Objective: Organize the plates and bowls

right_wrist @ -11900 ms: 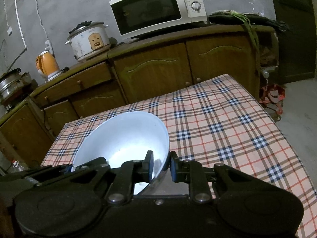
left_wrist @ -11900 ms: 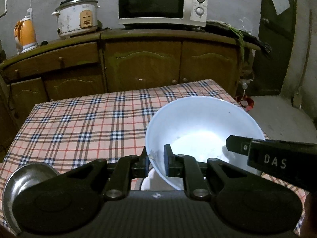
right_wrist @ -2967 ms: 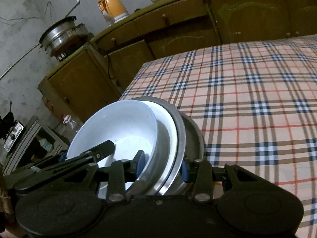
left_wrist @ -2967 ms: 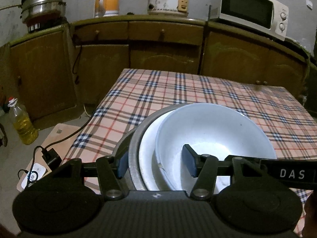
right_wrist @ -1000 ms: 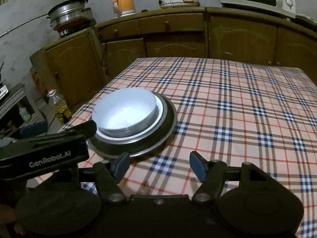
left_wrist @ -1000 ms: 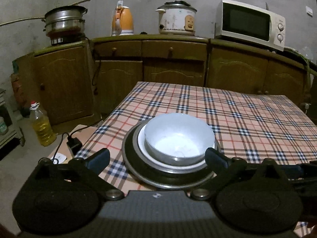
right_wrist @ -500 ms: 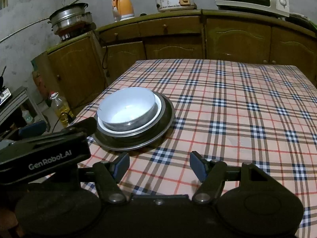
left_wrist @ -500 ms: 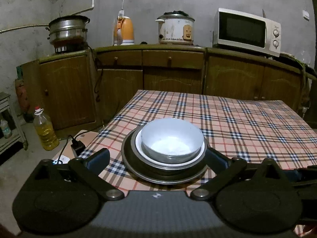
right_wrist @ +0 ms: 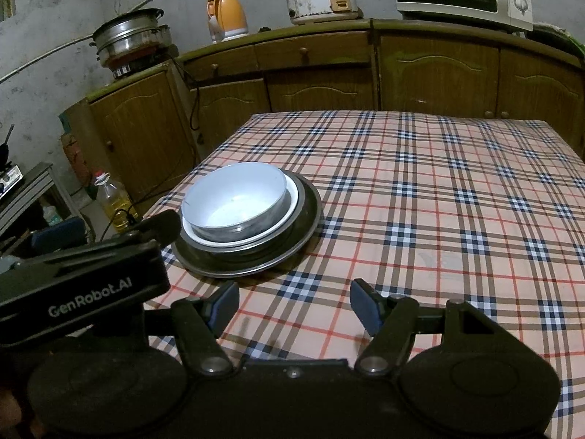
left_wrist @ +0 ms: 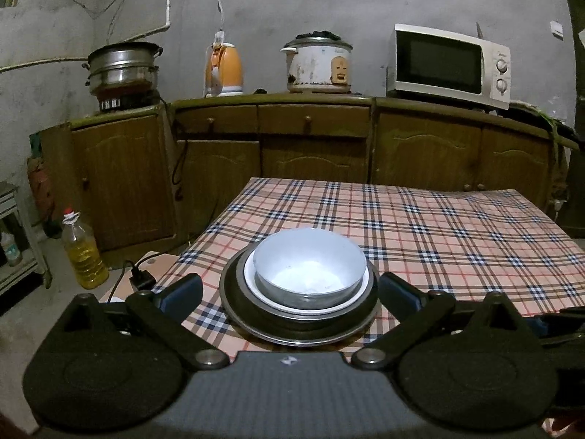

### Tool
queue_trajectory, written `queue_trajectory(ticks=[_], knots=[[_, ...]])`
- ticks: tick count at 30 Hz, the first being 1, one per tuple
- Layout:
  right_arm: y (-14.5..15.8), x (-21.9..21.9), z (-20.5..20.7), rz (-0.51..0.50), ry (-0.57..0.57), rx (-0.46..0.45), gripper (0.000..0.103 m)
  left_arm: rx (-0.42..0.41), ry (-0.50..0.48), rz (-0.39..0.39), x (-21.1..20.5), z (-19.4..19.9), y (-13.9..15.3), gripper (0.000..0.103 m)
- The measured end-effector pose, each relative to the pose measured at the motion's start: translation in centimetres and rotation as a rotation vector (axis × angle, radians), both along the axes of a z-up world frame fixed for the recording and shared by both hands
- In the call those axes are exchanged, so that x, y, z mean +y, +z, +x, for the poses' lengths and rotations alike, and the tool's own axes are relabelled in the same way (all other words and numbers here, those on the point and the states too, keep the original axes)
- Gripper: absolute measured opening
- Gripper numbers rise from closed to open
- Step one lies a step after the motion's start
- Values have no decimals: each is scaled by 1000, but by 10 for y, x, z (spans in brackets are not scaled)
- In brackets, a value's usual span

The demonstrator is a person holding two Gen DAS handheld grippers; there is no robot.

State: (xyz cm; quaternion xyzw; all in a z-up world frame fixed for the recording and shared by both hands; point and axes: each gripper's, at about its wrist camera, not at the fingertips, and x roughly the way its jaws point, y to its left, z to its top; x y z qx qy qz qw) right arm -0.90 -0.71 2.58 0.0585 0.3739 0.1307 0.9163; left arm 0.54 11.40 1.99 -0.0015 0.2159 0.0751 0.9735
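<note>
Both hand-held grippers, left [left_wrist: 290,289] and right [right_wrist: 294,305], had backed off released and empty, leaving the white round bowl [left_wrist: 310,267] nested on the white plate [left_wrist: 362,285] and steel tray [left_wrist: 256,323] at 9 o'clock on the plaid-covered surface [right_wrist: 457,197], so stacking looked done.

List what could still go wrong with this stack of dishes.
1. The stack sits near the table's left edge; a knock could send it off.
2. The left hand-held gripper, open, hovers beside the bowl and could clip it.
3. A cable and plug lie on the floor below, a possible snag.
</note>
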Motion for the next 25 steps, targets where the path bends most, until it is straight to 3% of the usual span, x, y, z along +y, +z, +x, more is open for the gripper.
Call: queue_trajectory(ticks=[25], knots=[[-5, -5, 3, 13, -13, 12, 80, 0, 14, 1, -4, 2, -1, 103]])
